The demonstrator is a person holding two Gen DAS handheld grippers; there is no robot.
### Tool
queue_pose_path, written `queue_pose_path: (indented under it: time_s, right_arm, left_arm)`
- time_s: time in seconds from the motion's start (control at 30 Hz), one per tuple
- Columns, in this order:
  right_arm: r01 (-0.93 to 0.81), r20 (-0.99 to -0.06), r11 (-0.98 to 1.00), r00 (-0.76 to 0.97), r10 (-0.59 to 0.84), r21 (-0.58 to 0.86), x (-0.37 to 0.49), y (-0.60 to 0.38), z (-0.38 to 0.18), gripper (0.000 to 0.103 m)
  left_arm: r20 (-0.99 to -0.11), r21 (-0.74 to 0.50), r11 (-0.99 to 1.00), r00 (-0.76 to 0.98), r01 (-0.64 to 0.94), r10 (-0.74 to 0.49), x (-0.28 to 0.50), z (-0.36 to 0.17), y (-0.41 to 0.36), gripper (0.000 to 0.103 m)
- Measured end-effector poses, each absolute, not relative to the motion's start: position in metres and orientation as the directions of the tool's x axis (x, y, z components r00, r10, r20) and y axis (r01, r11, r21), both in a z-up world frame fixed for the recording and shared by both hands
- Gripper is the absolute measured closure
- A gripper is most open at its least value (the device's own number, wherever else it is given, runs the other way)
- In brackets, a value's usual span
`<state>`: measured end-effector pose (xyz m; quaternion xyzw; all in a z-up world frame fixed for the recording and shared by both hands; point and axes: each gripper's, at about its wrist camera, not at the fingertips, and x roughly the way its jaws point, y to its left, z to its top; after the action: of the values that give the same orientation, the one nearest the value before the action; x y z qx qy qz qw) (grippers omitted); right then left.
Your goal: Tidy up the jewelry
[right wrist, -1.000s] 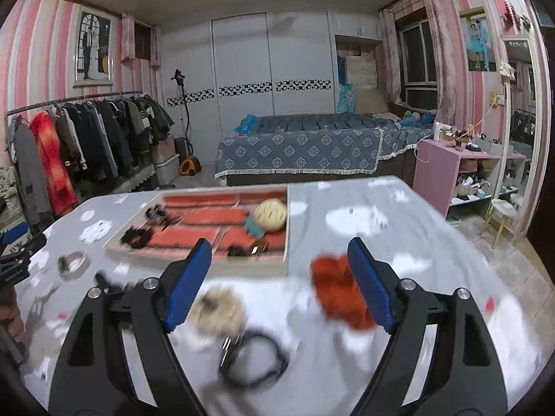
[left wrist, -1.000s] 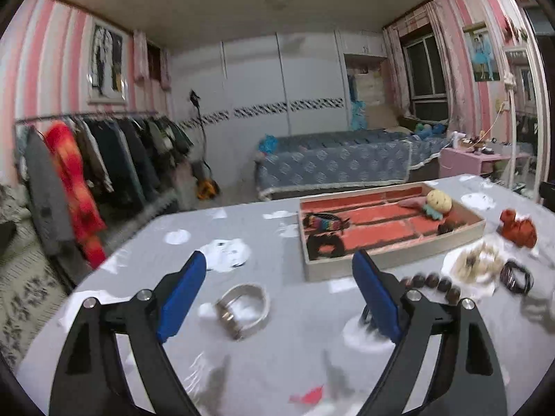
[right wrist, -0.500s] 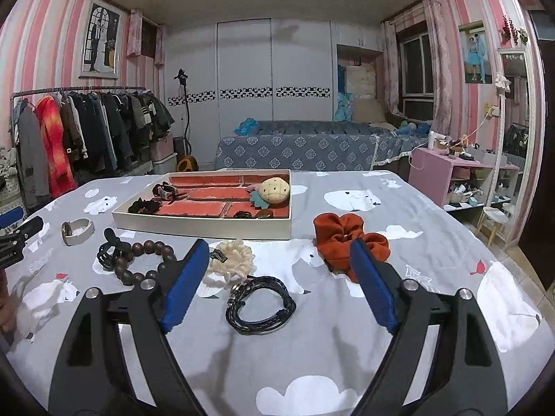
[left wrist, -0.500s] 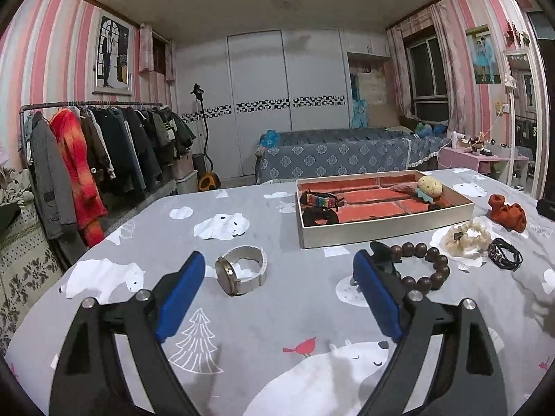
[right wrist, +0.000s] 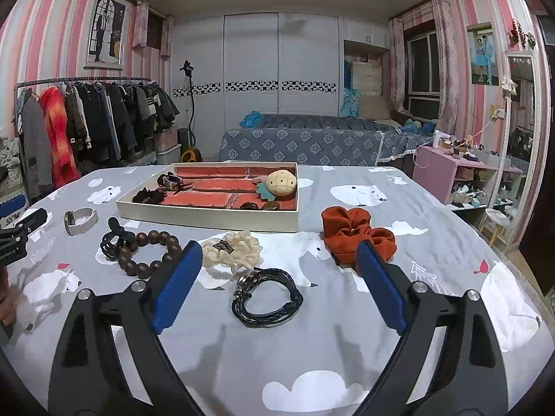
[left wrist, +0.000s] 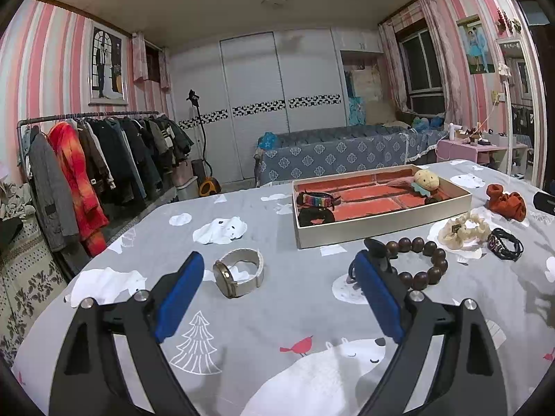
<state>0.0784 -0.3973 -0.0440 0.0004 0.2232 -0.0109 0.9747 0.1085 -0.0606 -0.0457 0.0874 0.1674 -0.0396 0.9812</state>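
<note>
A cream tray [left wrist: 381,234] [right wrist: 208,220] with a red brick-pattern liner sits on the grey cloth table and holds a rainbow bracelet [left wrist: 317,200], a dark scrunchie and a yellow plush clip [right wrist: 281,183]. On the cloth lie a white-strap watch [left wrist: 239,272] [right wrist: 80,220], a brown bead bracelet [left wrist: 421,263] [right wrist: 149,254], a black claw clip [right wrist: 114,239], a cream scrunchie [right wrist: 234,251], a black cord bracelet [right wrist: 267,298] and a rust scrunchie [right wrist: 353,234]. My left gripper [left wrist: 275,294] is open and empty, just behind the watch. My right gripper [right wrist: 277,287] is open and empty over the black cord bracelet.
The table edge drops off at left toward a clothes rack [left wrist: 97,159] and at right toward a pink side table [right wrist: 461,176]. A bed [right wrist: 312,142] stands behind the table. The left gripper's tip [right wrist: 20,225] shows at the left edge of the right wrist view.
Both cameras have settled from a tilted, blurred view to a level one. Both grippers sit lower and steadier over the table. Their fingers stay open.
</note>
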Motion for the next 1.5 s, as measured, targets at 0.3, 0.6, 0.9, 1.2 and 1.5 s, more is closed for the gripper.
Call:
queue_pose_path:
  time_s: [0.3,0.6,0.9,1.2,1.5]
  right_arm:
    - [0.023,-0.440,1.000,0.898,-0.014,0.016,0.080,-0.401,-0.046,0.013]
    - [0.024,-0.439,1.000,0.898,-0.014,0.016,0.079,-0.402,-0.046,0.012]
    - [0.026,-0.435,0.999,0.900,-0.013,0.025,0.078,-0.404,-0.045,0.012]
    - [0.030,-0.447,0.997,0.894,0.005,0.072,0.079,-0.412,-0.044,0.012]
    - [0.021,-0.460,0.997,0.888,0.016,0.075,0.083,-0.410,-0.041,0.012]
  left_arm:
    - [-0.341,0.155,0.982,0.939,0.110,-0.051,0.109,-0.046,-0.060,0.014]
    - [-0.345,0.176,0.976,0.937,0.131,-0.063,0.107,-0.047,-0.066,0.014]
    - [-0.349,0.189,0.971,0.935,0.144,-0.070,0.109,-0.048,-0.069,0.012]
    - [-0.362,0.284,0.933,0.926,0.221,-0.109,0.108,-0.053,-0.095,0.012]
    - [-0.427,0.167,0.951,0.888,0.262,-0.169,0.124,-0.048,-0.100,0.012]
